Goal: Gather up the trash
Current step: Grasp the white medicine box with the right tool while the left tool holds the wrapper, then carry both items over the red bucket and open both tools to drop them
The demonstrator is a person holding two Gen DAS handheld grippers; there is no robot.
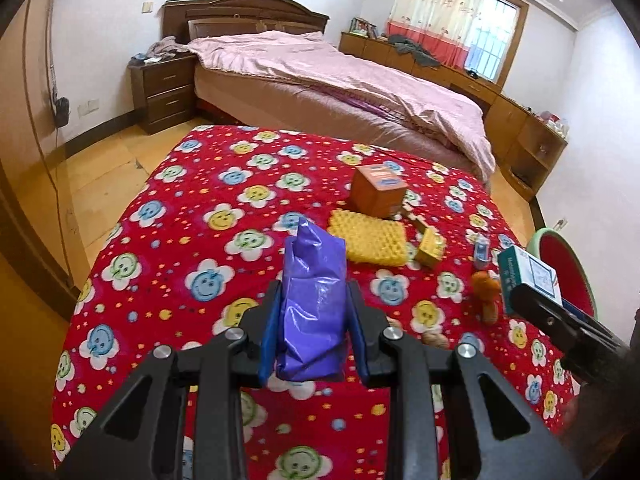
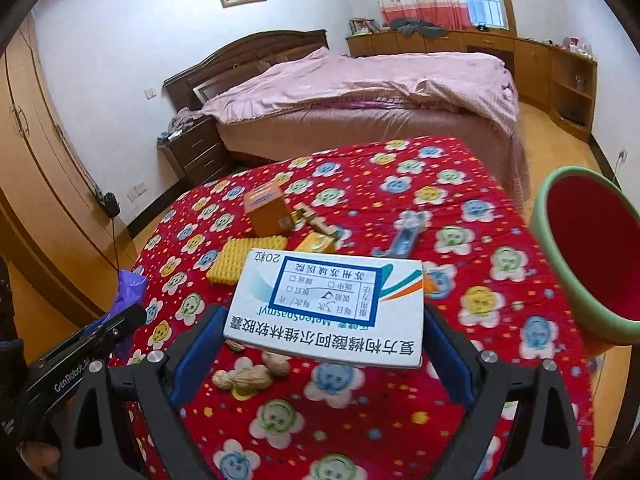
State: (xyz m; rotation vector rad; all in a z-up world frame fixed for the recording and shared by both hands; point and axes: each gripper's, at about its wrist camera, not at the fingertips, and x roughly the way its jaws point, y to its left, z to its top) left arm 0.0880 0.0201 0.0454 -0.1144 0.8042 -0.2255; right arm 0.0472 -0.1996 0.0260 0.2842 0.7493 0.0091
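Covering the table, a red flowered cloth (image 1: 168,240) faces a pink-quilted bed (image 1: 340,76).

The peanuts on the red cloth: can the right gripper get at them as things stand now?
Probably not yet. The right gripper already has a white medicine box between its jaws, and that box hangs right above the peanuts. Nothing else blocks them, so once the box is let go, the way looks free.
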